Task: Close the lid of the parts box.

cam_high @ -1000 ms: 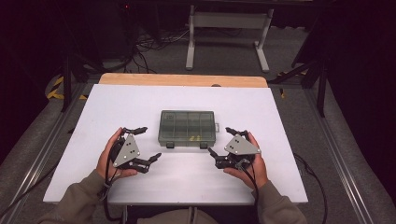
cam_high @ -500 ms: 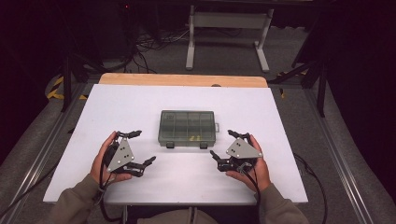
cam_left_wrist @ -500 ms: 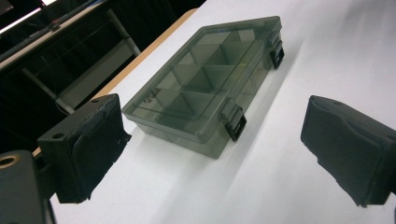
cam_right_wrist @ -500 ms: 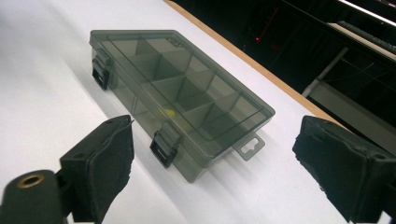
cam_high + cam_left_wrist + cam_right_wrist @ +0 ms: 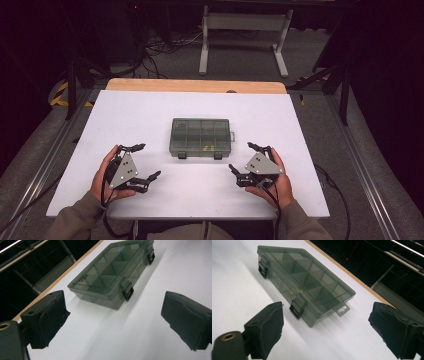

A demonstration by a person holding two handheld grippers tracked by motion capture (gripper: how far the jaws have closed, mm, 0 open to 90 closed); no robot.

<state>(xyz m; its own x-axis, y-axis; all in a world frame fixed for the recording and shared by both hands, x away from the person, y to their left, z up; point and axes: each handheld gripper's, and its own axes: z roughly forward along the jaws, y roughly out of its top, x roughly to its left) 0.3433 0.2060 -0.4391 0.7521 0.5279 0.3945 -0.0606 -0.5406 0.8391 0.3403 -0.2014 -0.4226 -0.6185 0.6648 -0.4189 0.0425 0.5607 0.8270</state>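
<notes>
Tongs first: my left tongs (image 5: 142, 161) sit near the front left part of the table (image 5: 130, 115), jaws spread wide, nothing between them. From the left gripper view, left tongs (image 5: 113, 315) show bare white table top between the two black padded jaws. My left hand (image 5: 107, 172) wraps the body from the outer side, grey three-cornered plate facing up.

My right tongs (image 5: 244, 159) mirror this near the front right, jaws likewise wide apart and empty, right hand (image 5: 275, 177) cupped behind them. In the right gripper view, right tongs (image 5: 325, 332) frame white table and the near corner of the box.

Box (image 5: 200, 137): smoky see-through plastic, lid shut, divided into compartments, lying flat at the table's middle, between the two tongs and slightly farther from me. Both tongs stand apart from it, touching nothing. Two black latches (image 5: 182, 155) on the side facing me, both closed flat. Something small and yellowish shows through the lid in a front compartment; too small to tell what. Hang tab (image 5: 342, 310) sticks out from one short end.

Wooden strip (image 5: 195, 85) runs along the table's far edge.
</notes>
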